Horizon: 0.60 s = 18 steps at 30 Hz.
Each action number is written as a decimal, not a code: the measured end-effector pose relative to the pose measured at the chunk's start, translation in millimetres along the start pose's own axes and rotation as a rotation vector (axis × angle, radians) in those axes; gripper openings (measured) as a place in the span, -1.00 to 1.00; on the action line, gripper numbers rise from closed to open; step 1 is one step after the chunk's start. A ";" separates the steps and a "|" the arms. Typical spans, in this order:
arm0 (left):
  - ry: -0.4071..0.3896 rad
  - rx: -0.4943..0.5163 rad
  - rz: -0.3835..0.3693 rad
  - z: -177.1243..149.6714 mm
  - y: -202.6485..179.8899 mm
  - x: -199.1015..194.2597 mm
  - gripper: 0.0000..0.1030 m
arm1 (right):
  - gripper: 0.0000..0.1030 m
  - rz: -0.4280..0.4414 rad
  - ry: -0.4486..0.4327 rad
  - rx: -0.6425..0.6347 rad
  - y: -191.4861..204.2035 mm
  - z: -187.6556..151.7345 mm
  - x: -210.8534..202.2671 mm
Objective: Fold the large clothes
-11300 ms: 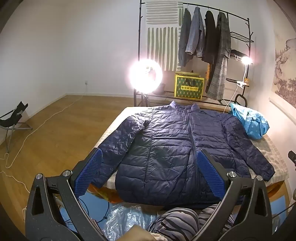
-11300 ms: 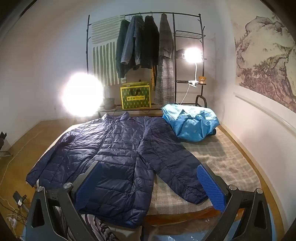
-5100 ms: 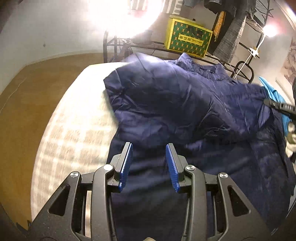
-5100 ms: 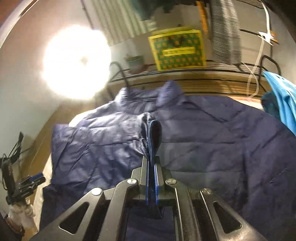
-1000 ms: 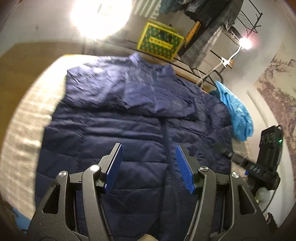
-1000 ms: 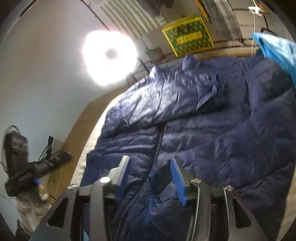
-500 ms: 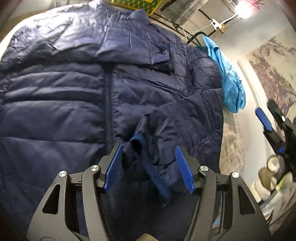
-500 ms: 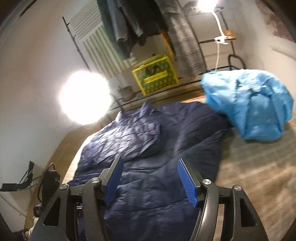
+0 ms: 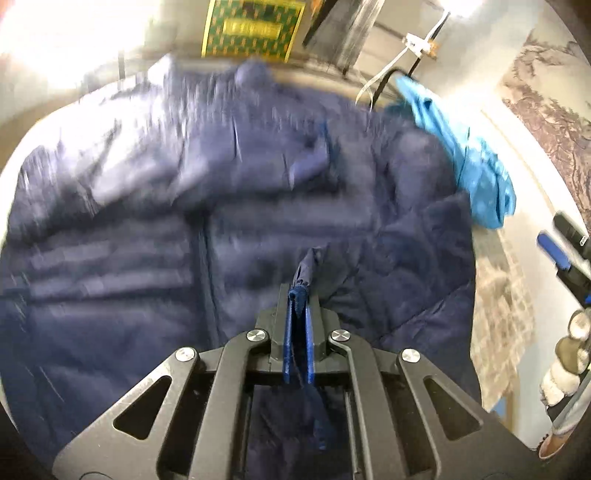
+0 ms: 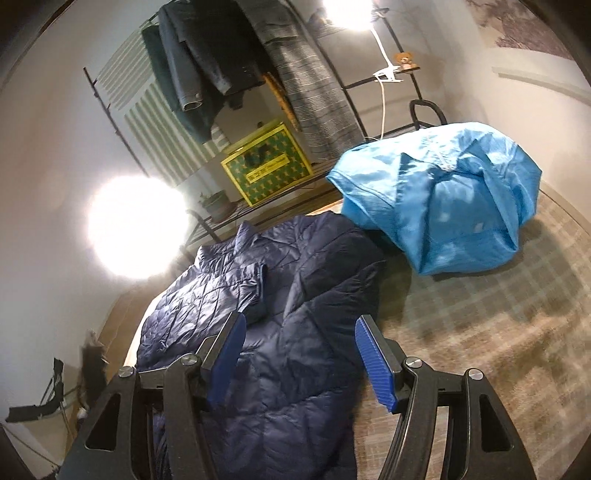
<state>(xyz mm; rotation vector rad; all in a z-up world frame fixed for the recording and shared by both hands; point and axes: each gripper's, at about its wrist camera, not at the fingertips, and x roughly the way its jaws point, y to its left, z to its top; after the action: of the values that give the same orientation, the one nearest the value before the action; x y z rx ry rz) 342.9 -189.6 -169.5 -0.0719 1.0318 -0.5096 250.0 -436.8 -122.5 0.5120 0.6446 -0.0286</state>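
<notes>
A navy quilted jacket (image 9: 147, 266) lies spread on the bed, one sleeve folded across its chest. My left gripper (image 9: 298, 295) is shut on the cuff (image 9: 300, 291) of the jacket's other sleeve and holds it above the jacket's front. The left wrist view is blurred. In the right wrist view the jacket (image 10: 280, 332) lies below my right gripper (image 10: 301, 354), which is open, empty and held above the jacket's side edge. The right gripper also shows at the right edge of the left wrist view (image 9: 565, 254).
A crumpled light blue garment (image 10: 443, 218) lies on the plaid bed cover (image 10: 517, 332) at the far right. Behind the bed stand a clothes rack (image 10: 229, 55), a yellow-green box (image 10: 267, 166), a ring light (image 10: 136, 225) and a clip lamp (image 10: 351, 11).
My left gripper has closed on the sleeve cuff that lay between its open fingers. My right gripper has shifted a little over the jacket's right side, staying open.
</notes>
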 end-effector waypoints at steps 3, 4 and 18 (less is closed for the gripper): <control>-0.076 0.020 0.034 25.5 15.9 -14.8 -0.94 | 0.27 -0.020 0.012 -0.003 -5.5 -0.6 5.6; -0.092 0.015 0.044 32.8 23.0 -17.5 -0.94 | 0.27 -0.025 0.018 -0.002 -6.6 -1.5 8.5; -0.183 -0.161 0.263 100.9 194.0 -1.5 -0.94 | 0.22 -0.132 0.259 -0.127 11.9 -36.9 101.5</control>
<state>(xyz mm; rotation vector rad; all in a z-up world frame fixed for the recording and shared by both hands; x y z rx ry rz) 498.4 -35.8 -172.3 -0.1215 0.8846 -0.1765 312.7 -396.0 -201.3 0.3519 0.9267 -0.0455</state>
